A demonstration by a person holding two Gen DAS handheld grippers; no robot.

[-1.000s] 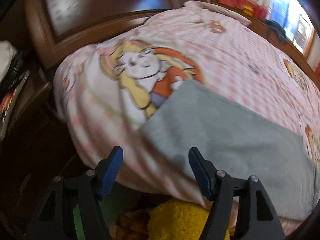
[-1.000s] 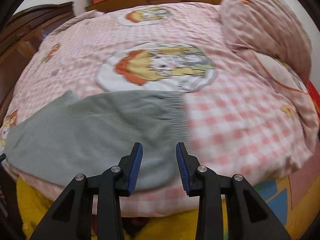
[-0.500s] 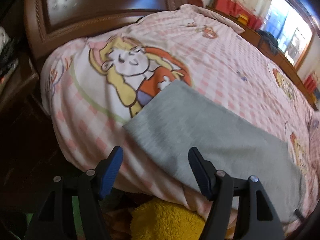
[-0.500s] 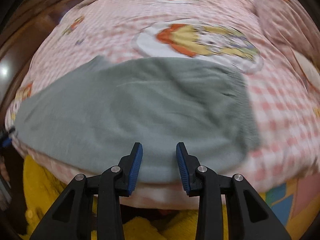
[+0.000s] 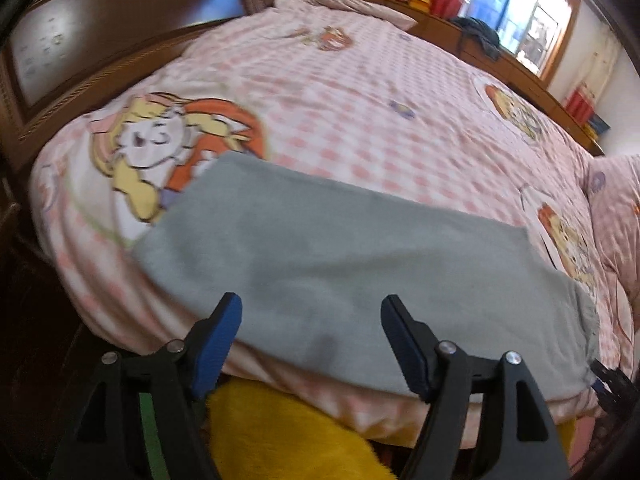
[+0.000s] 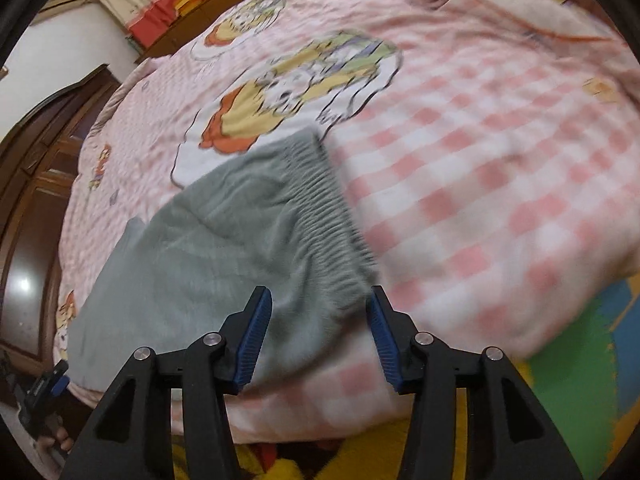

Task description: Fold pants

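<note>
- Lying flat along the near edge of the bed point(image 5: 400, 92), the grey pants point(image 5: 320, 256) run left to right, long axis parallel to that edge, already doubled leg on leg by the look of it.
- At the left, the cuff end sits on the cartoon print near the bed's corner, ahead and a little left of the left gripper point(image 5: 310, 330).
- The left gripper has its jaws spread wide and holds nothing; it hangs just off the near edge, above the leg portion, the cloth showing between the blue pads point(image 5: 216, 344).
- In the middle, the fabric looks smooth, with only a soft crease or two.
- At the right, the ribbed waistband point(image 6: 332, 216) ends the pants; its near corner lies just ahead of the right gripper point(image 6: 320, 330), toward its right finger.
- The right gripper is moderately open and empty too, poised over the seat of the pants point(image 6: 208, 260).
- My guess: the fold will go end to end, so each gripper takes the end on its own side; the left is nearer the cuffs, the right nearer the waistband.
- I can read no brand, label or writing anywhere; the bedspread bears only cartoon figures on pink check, and motion blur smears the right view.
</note>
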